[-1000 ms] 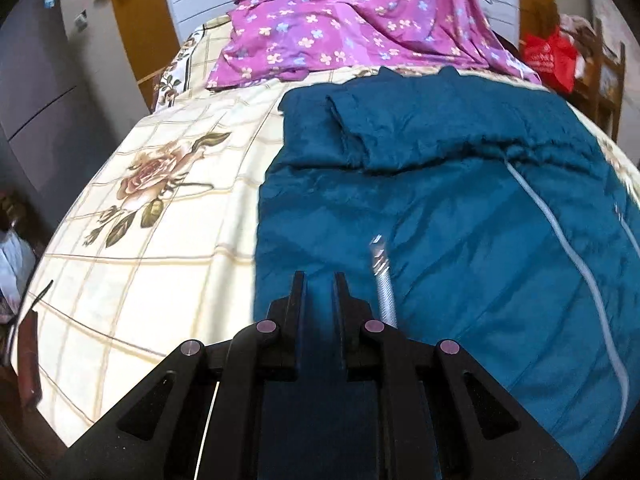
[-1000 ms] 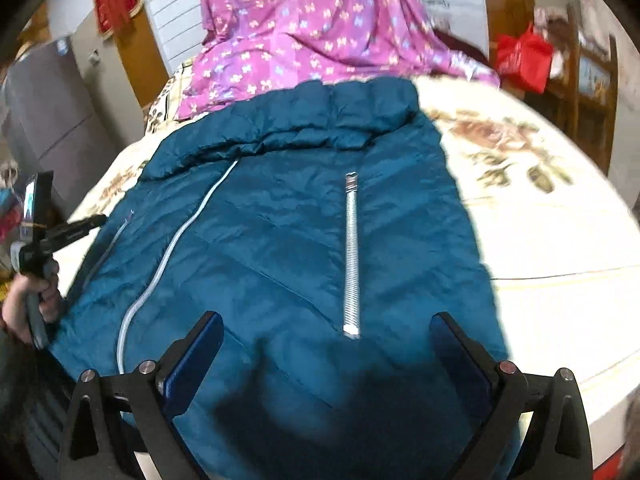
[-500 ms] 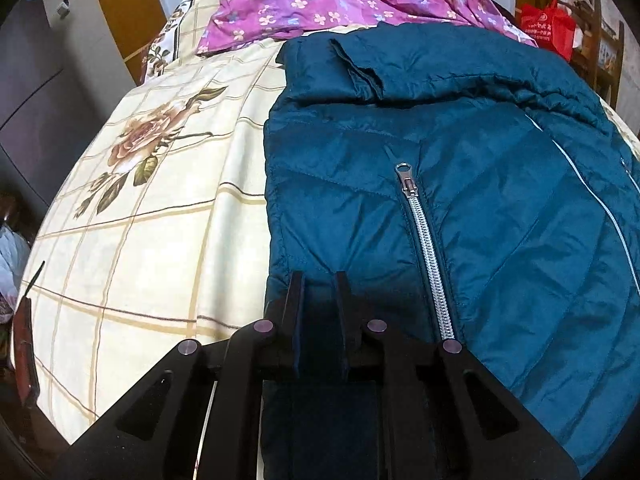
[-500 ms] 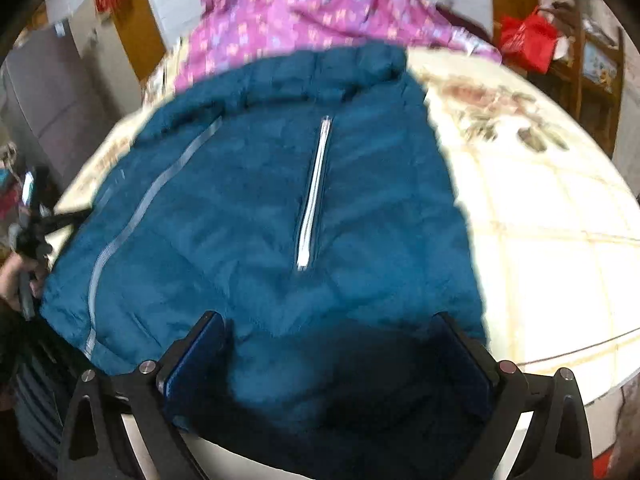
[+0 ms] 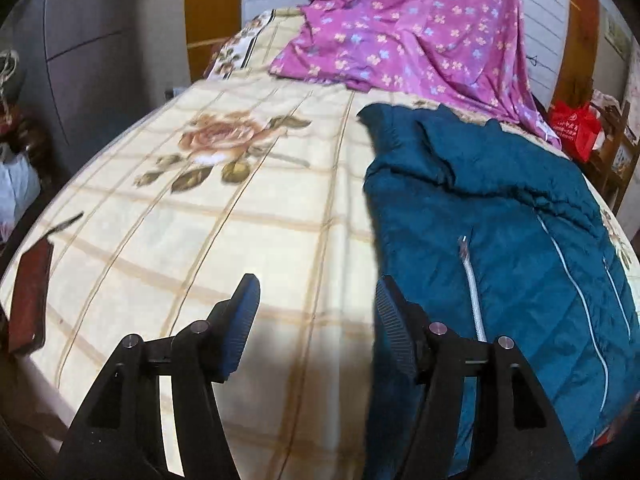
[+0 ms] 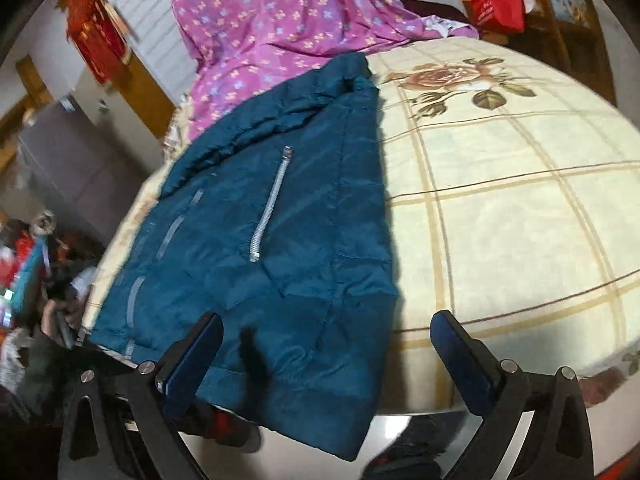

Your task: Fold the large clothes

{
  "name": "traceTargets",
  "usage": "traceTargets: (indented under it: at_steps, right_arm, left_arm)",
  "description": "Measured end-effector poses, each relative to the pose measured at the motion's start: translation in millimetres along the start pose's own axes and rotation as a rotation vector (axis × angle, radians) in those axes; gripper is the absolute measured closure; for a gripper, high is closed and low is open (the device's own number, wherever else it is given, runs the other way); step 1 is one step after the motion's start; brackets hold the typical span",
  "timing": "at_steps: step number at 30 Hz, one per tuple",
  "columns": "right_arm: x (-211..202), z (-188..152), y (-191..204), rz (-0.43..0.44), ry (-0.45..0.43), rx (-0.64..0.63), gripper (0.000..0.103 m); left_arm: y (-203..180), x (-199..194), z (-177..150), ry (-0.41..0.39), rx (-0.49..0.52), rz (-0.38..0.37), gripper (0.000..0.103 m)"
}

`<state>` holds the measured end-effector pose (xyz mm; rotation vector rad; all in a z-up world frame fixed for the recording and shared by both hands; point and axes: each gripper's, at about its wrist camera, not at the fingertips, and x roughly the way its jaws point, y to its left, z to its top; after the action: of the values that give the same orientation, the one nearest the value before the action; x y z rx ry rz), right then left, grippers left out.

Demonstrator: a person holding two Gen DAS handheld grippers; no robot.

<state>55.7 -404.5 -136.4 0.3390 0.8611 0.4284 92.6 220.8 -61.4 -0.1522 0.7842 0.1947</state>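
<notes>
A large teal padded jacket (image 5: 500,248) lies flat on the bed, collar at the far end, with silver zips on its front. It also shows in the right wrist view (image 6: 280,232), its hem hanging a little over the near bed edge. My left gripper (image 5: 316,312) is open and empty above the bedspread, its right finger at the jacket's left edge. My right gripper (image 6: 326,354) is open and empty over the jacket's hem at the near right corner.
The bed has a cream checked bedspread (image 5: 208,216) with rose prints. A purple floral sheet (image 5: 416,28) is heaped at the far end. A red bag (image 5: 572,128) sits by a wooden chair at the right. A dark red flat object (image 5: 28,292) lies at the bed's left edge.
My left gripper was shut on the jacket's edge; now it has opened, let go and shifted left. My right gripper stayed open and moved right toward the jacket's hem corner.
</notes>
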Motion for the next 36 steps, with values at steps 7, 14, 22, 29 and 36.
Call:
traceTargets:
  at_steps: [7, 14, 22, 29, 36]
  right_arm:
    - [15.6, 0.4, 18.7, 0.129, 0.055, -0.01, 0.0]
    - [21.3, 2.0, 23.9, 0.124, 0.058, -0.007, 0.0]
    - [22.0, 2.1, 26.7, 0.087, 0.058, -0.043, 0.0]
    - [24.6, 2.4, 30.9, 0.064, 0.06, -0.059, 0.0]
    - [26.0, 2.4, 30.7, 0.056, 0.061, -0.069, 0.0]
  left_arm:
    - [14.2, -5.8, -46.2, 0.141, -0.027, 0.014, 0.042]
    - [-4.2, -9.3, -76.6, 0.222, -0.014, -0.102, 0.042]
    - [-14.0, -41.0, -92.9, 0.19, -0.04, -0.253, 0.042]
    - [-26.6, -32.3, -90.3, 0.2, -0.011, -0.301, 0.042]
    - [-24.4, -28.2, -91.4, 0.262, -0.073, -0.475, 0.034]
